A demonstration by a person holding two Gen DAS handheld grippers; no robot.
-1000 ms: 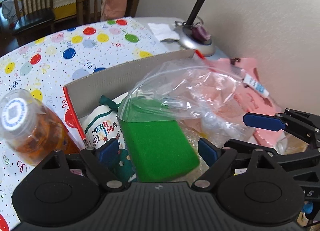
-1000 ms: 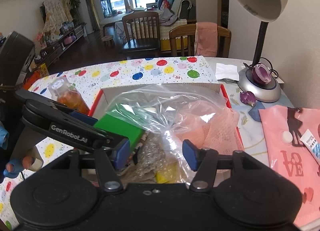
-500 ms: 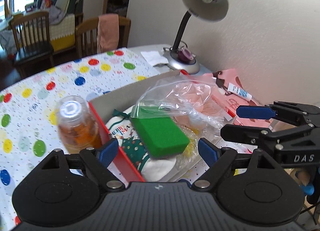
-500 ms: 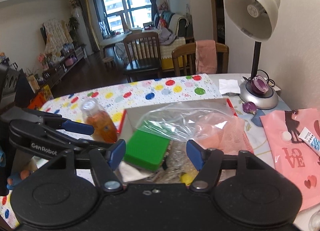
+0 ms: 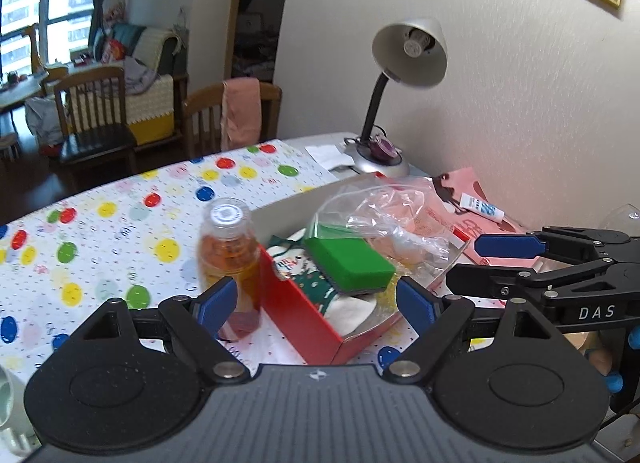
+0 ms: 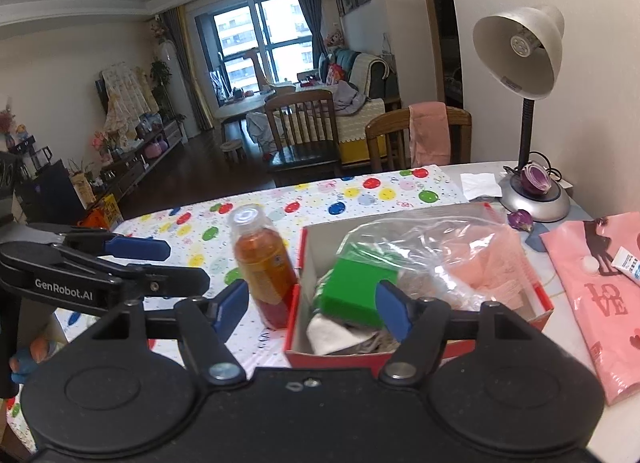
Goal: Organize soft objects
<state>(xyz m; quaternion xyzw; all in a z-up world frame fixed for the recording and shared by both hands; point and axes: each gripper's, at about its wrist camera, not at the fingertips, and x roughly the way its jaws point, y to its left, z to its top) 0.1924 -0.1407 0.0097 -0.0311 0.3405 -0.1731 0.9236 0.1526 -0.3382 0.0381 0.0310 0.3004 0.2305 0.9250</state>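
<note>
The green sponge [image 5: 350,266] lies inside the red box [image 5: 304,317] on the table [image 6: 476,173], resting on top of the other soft things there, with one end tucked under the mouth of a clear plastic bag [image 5: 390,209] that holds something pale pink. In the right wrist view we see the same sponge [image 6: 358,289] sitting toward the left side of the box [image 6: 544,305], a white cloth [image 6: 332,335] below it and the bag [image 6: 436,247] filling the right half. Under the sponge we can make out a white Christmas-print fabric [image 5: 310,275] with green trim. An orange drink bottle [image 5: 229,253] stands upright just outside the box's left wall, on the balloon-print tablecloth [image 5: 120,223]. Our left hand-held gripper [image 5: 316,305] hangs above the near corner of the box with its blue pads spread wide, holding nothing. Our right hand-held gripper [image 6: 314,309] is likewise spread apart and empty, raised over the box's near edge; from the left wrist view it [image 5: 480,263] reaches in from the right. To the right of the box lies a pink pouch [image 6: 600,295] printed with "LOVE", a small tube [image 6: 628,263] on it. A desk lamp [image 6: 524,63] stands at the far right corner of the table by the wall.
</note>
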